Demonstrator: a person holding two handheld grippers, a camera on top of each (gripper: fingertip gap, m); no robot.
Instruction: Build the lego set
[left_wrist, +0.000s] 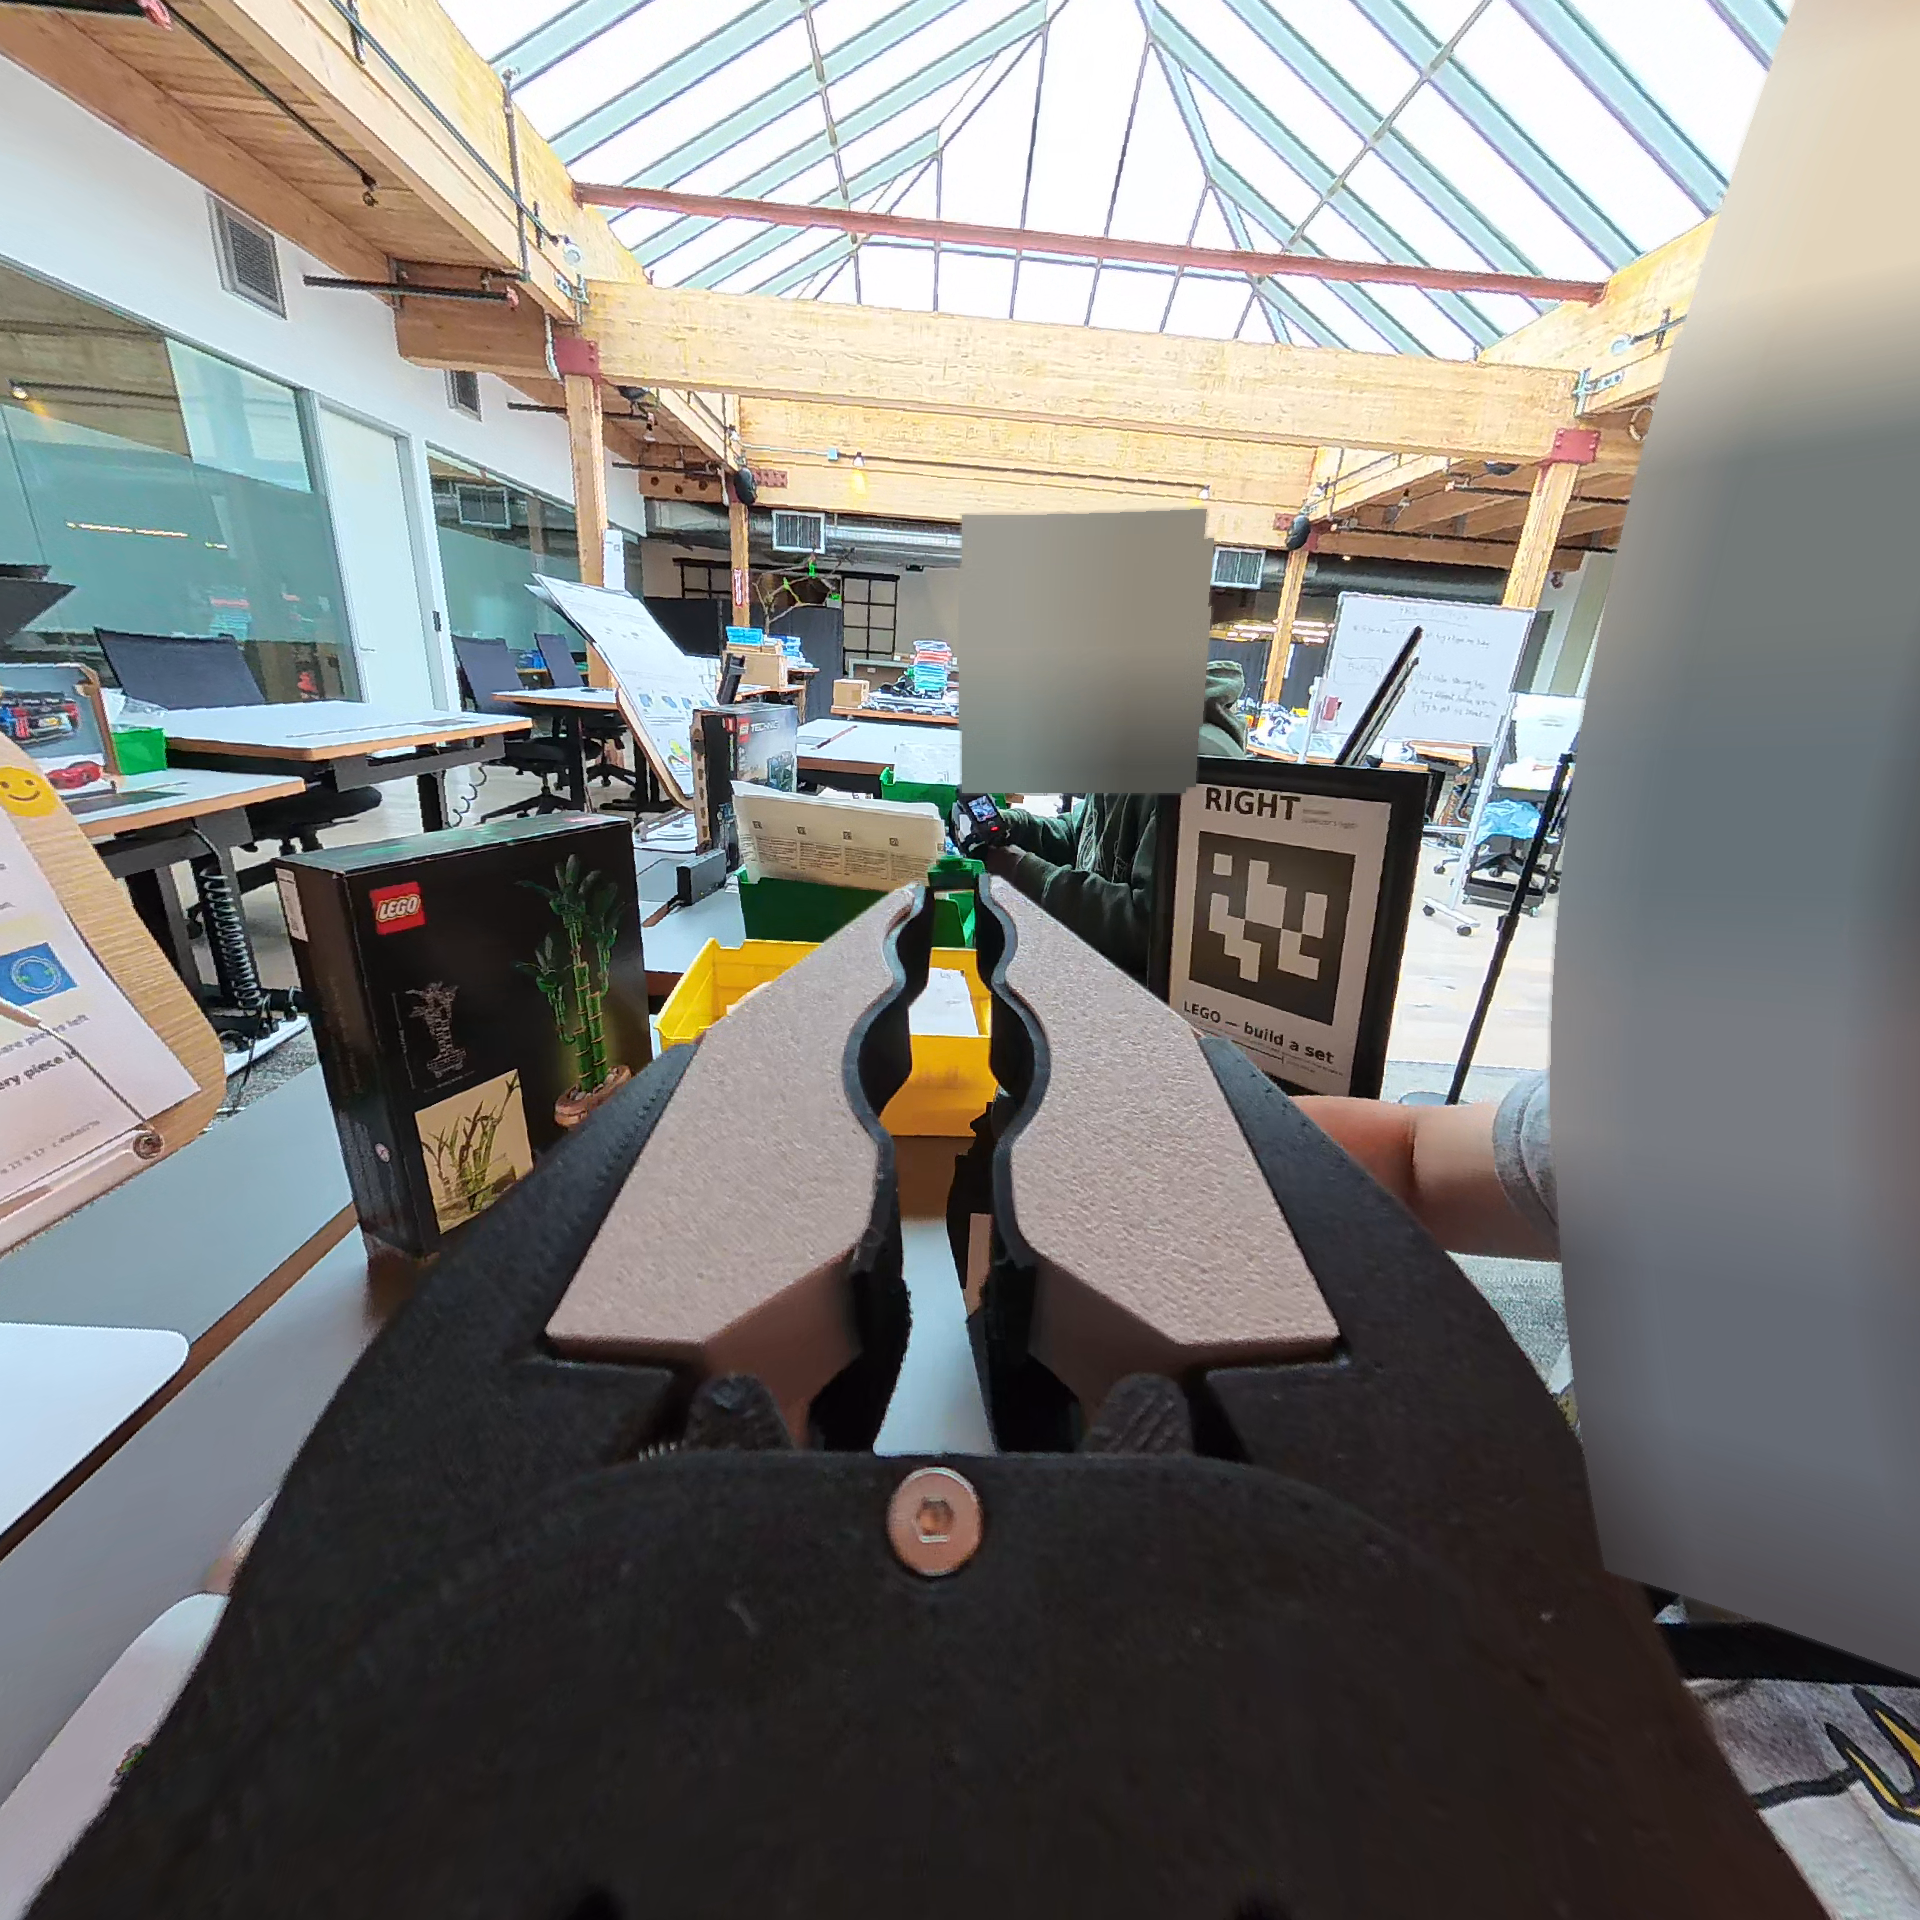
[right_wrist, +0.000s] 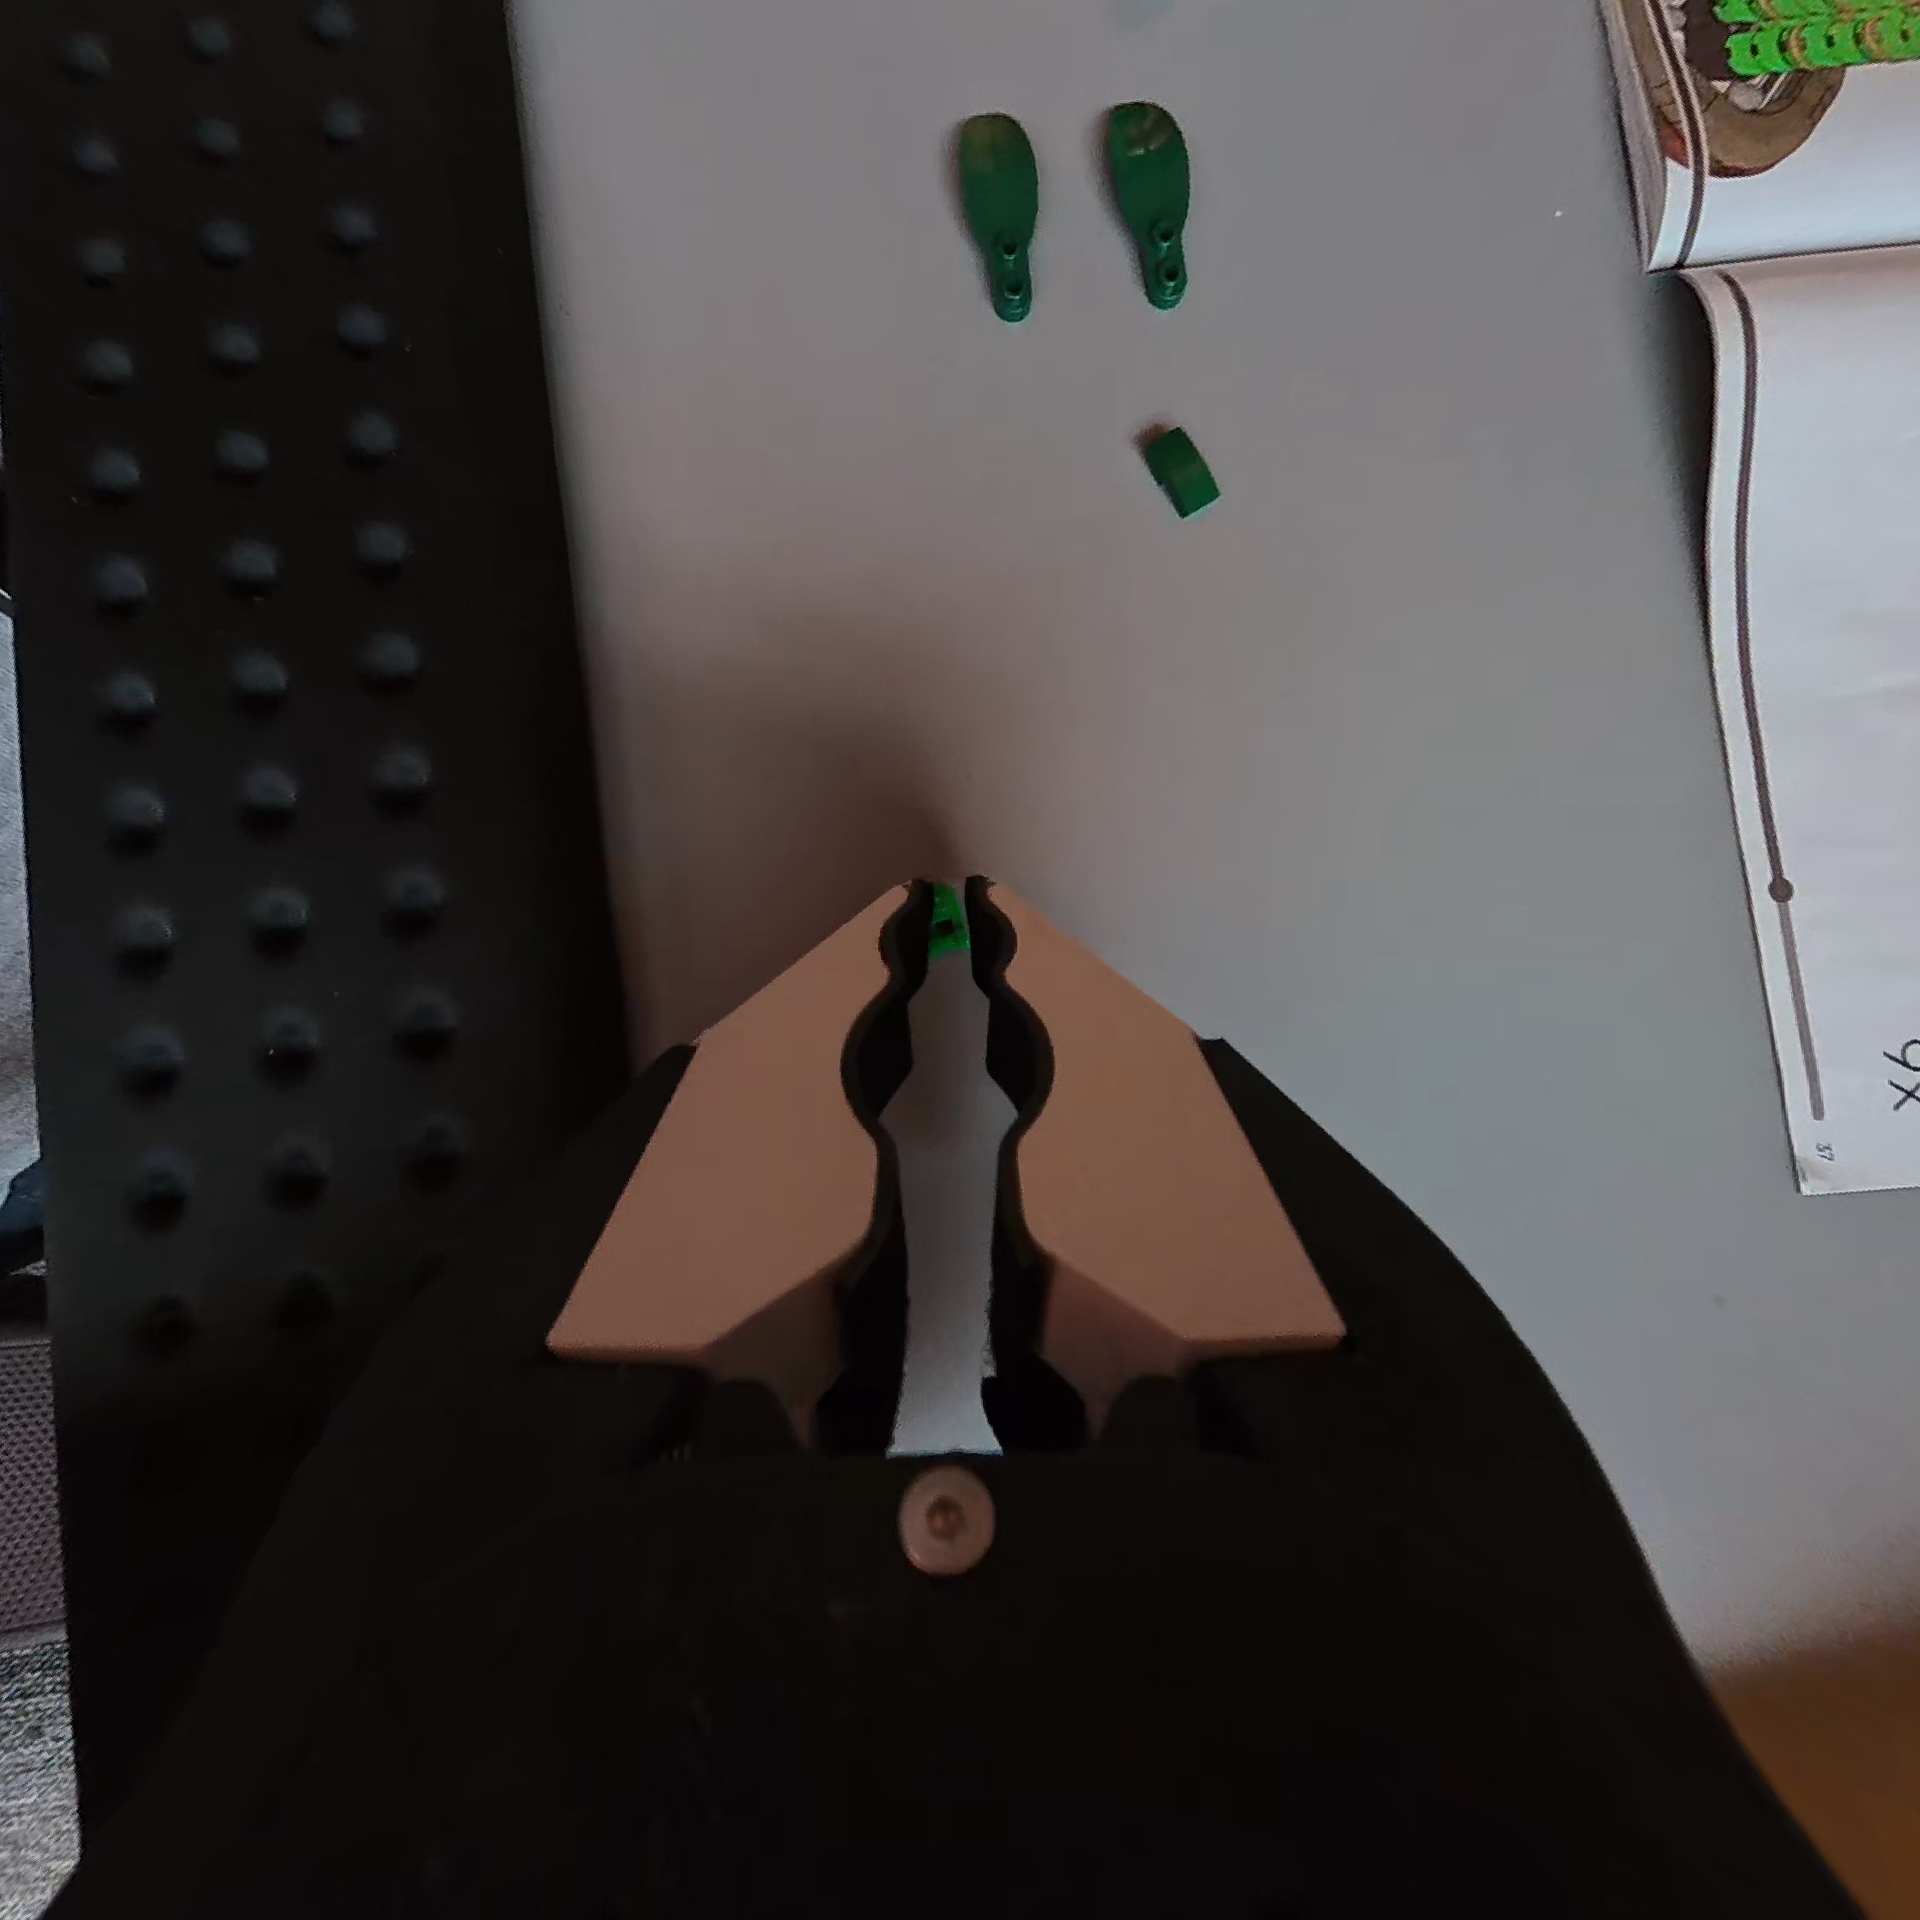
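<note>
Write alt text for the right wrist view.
The right gripper pinches a small bright green piece at its fingertips above a grey table. Beyond lie two dark green leaf pieces, a small green brick and an open booklet.

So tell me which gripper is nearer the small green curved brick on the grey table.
Right. The right gripper points down at the table just short of the curved brick; the left gripper is raised, facing the room, brick out of its view.

Pieces laid out on the table
Two leaves (right_wrist: 1000, 213) (right_wrist: 1148, 203) lie side by side far off; a small brick (right_wrist: 1181, 471) sits nearer, the booklet (right_wrist: 1829, 665) right.
</note>
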